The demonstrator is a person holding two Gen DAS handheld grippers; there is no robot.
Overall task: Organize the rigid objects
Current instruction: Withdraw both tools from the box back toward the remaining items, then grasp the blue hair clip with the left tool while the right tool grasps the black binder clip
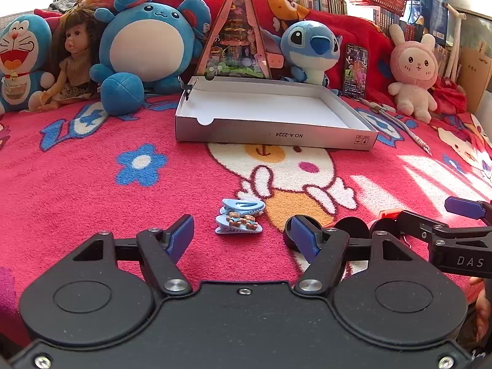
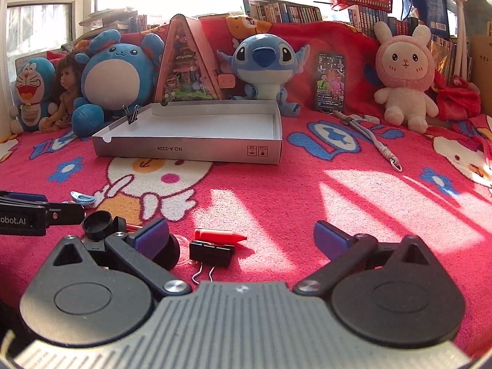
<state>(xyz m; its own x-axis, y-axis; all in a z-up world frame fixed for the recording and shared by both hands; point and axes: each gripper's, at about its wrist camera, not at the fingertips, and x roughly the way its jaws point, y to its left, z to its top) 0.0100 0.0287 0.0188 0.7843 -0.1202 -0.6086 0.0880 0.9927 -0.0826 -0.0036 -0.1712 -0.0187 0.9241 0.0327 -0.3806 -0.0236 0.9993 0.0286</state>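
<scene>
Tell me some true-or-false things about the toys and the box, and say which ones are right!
1. The white box has a black binder clip on its rim. True.
2. The blue hair clips lie inside the box. False: they lie on the blanket, in front of the left gripper.
3. The red crayon lies beside a black binder clip. True.
4. The right gripper holds the crayon. False: it is open, holding nothing.

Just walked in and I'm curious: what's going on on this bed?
A person is tidying small items off the blanket with two handheld grippers. The left gripper hovers open around two blue hair clips; the right gripper is open over a black binder clip and red crayon. The white box holds nothing visible yet.
</scene>
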